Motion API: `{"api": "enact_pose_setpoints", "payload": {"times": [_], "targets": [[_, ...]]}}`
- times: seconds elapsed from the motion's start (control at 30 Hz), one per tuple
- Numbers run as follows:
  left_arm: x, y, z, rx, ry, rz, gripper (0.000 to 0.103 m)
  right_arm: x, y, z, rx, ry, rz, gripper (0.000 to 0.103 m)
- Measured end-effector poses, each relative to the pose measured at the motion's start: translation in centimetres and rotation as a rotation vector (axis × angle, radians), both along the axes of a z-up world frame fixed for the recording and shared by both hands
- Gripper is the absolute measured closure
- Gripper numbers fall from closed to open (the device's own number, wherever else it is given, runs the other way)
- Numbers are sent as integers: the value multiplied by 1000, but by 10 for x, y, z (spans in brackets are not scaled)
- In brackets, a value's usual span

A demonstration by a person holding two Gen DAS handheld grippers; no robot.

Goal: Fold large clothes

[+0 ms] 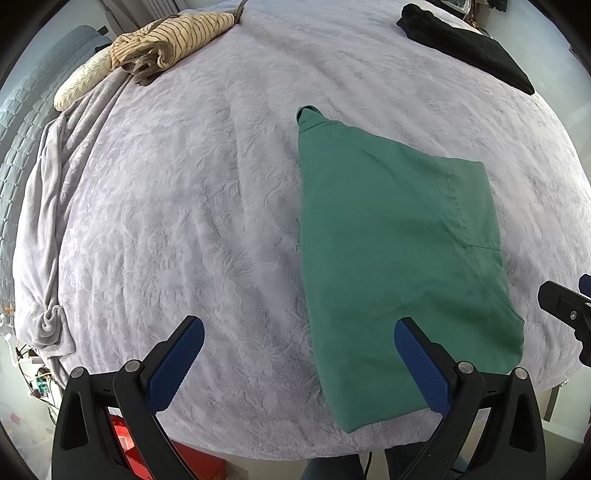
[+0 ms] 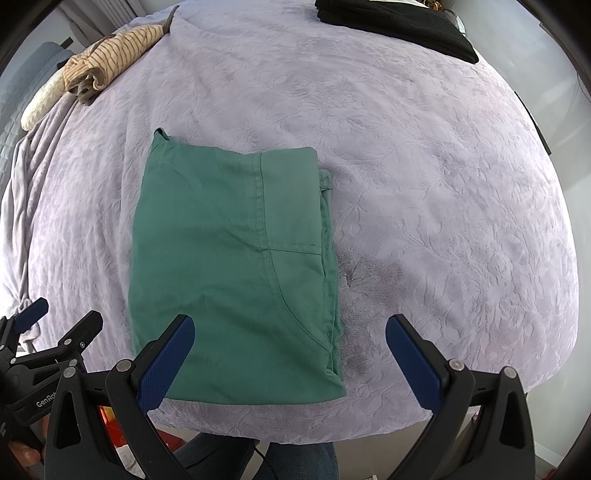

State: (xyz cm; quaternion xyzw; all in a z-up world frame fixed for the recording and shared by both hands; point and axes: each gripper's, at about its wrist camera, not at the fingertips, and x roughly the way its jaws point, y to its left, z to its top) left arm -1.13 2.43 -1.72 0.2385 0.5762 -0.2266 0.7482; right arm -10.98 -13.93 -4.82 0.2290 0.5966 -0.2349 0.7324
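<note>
Both my grippers, left (image 1: 299, 343) and right (image 2: 290, 341), spread wide, empty. Green cotton folded garment (image 2: 236, 266) flat on lilac embossed bedspread (image 2: 443, 184), near edge. Next: pinch near corners evenly, fold away, keep edges aligned.

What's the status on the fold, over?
Left hand-held gripper open, empty. Right hand-held gripper open, empty. Green garment folded flat on the bed, untouched. Striped garment and black garment lie far off, nothing in the way.

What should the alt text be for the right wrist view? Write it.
A folded green garment lies flat on a lavender bedspread, the open right gripper above its near edge. A striped garment and black clothing lie at the far side.
</note>
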Motion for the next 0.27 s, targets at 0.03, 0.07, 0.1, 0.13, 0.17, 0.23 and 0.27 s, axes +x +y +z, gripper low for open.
{"api": "enact_pose_setpoints", "payload": {"times": [0.03, 0.07, 0.1, 0.13, 0.17, 0.23, 0.27], "targets": [[0, 0, 0, 0, -2, 5, 0, 0, 0, 0, 0, 1, 1, 0], [0, 1, 0, -6, -4, 11, 0, 0, 1, -1, -1, 3, 2, 0], [1, 2, 1, -12, -7, 14, 0, 1, 0, -1, 0, 4, 2, 0], [1, 3, 2, -18, -10, 14, 0, 2, -1, -1, 1, 6, 4, 0], [1, 3, 2, -21, -10, 12, 0, 2, -1, -1, 1, 8, 5, 0], [1, 3, 1, -22, -7, 10, 0, 4, -4, -2, 3, 11, 9, 0], [2, 3, 1, -22, -3, 11, 0, 4, -4, -2, 3, 12, 9, 0]]}}
